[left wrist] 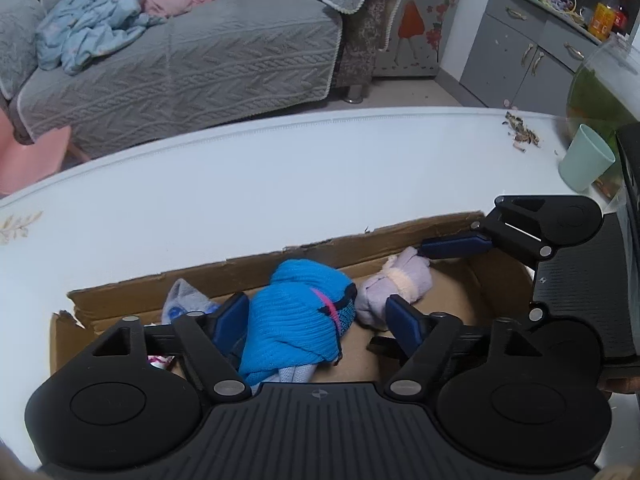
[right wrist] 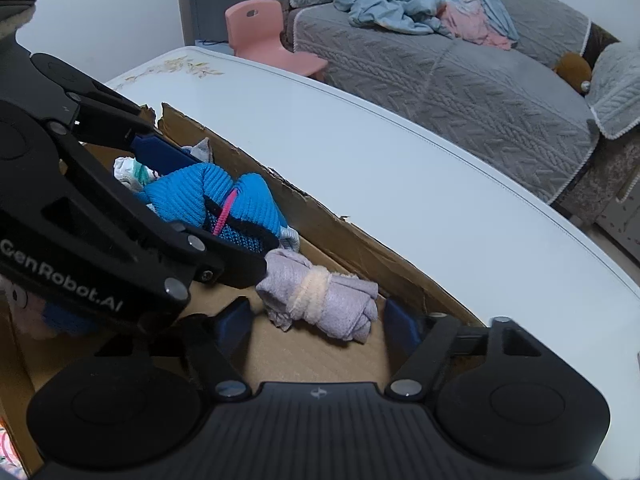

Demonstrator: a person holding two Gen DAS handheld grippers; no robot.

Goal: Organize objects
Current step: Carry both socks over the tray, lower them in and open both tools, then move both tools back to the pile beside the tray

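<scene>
Straddling the blue knitted bundle [left wrist: 296, 320] low in the centre of the left wrist view, the left gripper [left wrist: 318, 320] has its fingers spread to either side of it; whether the pads actually touch the knit is hard to say from here. The bundle lies inside the cardboard box [left wrist: 240, 264], with the lilac sock roll [right wrist: 320, 300] just beside it. In the right wrist view the right gripper [right wrist: 316, 320] hangs spread open around that roll at the lower middle, gripping nothing. To do this well, I would close the left fingers on the thick middle of the blue bundle rather than on its pink cord [left wrist: 330, 308], and keep both tools apart, since they crowd the same corner of the box.
</scene>
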